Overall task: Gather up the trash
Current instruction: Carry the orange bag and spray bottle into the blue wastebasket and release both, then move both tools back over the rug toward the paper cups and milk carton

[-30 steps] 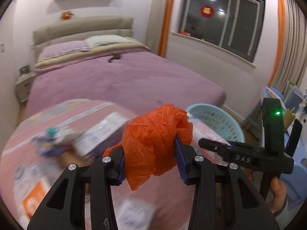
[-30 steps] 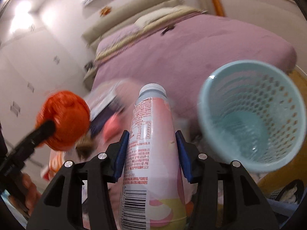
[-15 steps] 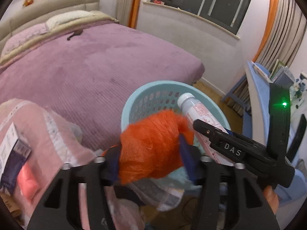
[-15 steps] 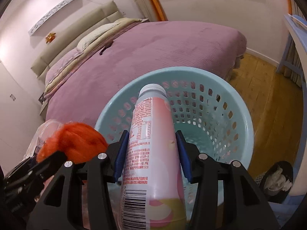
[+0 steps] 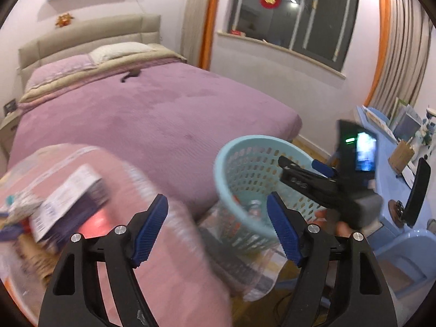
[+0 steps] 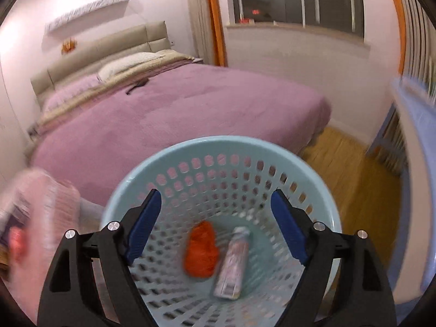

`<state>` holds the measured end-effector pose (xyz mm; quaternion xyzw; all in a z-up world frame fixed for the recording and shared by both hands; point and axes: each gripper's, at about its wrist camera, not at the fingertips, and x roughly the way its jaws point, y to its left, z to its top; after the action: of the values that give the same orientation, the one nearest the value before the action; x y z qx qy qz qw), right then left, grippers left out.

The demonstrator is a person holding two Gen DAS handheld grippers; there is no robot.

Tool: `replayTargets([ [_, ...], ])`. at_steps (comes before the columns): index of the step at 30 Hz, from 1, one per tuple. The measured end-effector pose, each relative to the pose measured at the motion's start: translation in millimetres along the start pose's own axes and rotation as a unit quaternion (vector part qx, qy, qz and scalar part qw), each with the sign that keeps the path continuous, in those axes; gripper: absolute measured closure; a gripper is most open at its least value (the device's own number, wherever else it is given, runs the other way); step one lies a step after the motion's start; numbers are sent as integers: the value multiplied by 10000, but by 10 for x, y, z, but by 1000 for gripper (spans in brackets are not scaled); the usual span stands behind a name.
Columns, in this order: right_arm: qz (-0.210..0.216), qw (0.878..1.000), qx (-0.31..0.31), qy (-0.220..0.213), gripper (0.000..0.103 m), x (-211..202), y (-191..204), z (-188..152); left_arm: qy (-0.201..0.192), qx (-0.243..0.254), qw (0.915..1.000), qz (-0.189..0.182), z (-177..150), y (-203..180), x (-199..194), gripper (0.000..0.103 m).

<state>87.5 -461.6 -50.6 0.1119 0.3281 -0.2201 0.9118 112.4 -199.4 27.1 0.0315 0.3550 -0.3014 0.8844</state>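
- The right gripper (image 6: 215,226) hangs directly over a pale blue basket (image 6: 141,175), its blue-padded fingers (image 6: 143,224) spread wide with nothing between them.
- In the bottom of the basket lie two pieces of trash: a crumpled orange bag (image 6: 201,253) and, just beside it on its right, a bottle (image 6: 233,265) with a pinkish label, lying on its side with its cap pointing toward the far wall of the basket.
- The bag and the bottle appear to touch along their sides, though blur makes the contact hard to confirm.
- The left gripper (image 5: 217,226) is also spread open and empty, and sits to the left of the basket (image 5: 239,143).
- Through the left camera the right gripper (image 5: 297,173) shows as a black tool reaching over the basket's rim from the right.
- To the lower left of the left gripper lies a pink quilt in a clear plastic cover (image 5: 152,234), blurred, with a white and purple box (image 5: 70,201) on it.
- Behind the basket stands a bed (image 5: 152,114) with a purple spread and pillows by a beige headboard.
- A blue counter (image 5: 387,163) carrying small items stands at the right, by the striped curtains.
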Motion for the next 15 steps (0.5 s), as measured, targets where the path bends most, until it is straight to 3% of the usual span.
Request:
replayTargets([
  [8, -1311, 9850, -1086, -274, 25, 279, 417, -146, -273, -349, 9954, 855, -498, 704, -816, 29],
  [11, -1447, 9806, -1318, -94, 25, 349, 527, -156, -333, -598, 9906, 1187, -732, 966, -1131, 29],
  [15, -1291, 9849, -1153, 80, 25, 223, 520, -263, -464, -1106, 9804, 1565, -997, 1381, -1564, 29],
])
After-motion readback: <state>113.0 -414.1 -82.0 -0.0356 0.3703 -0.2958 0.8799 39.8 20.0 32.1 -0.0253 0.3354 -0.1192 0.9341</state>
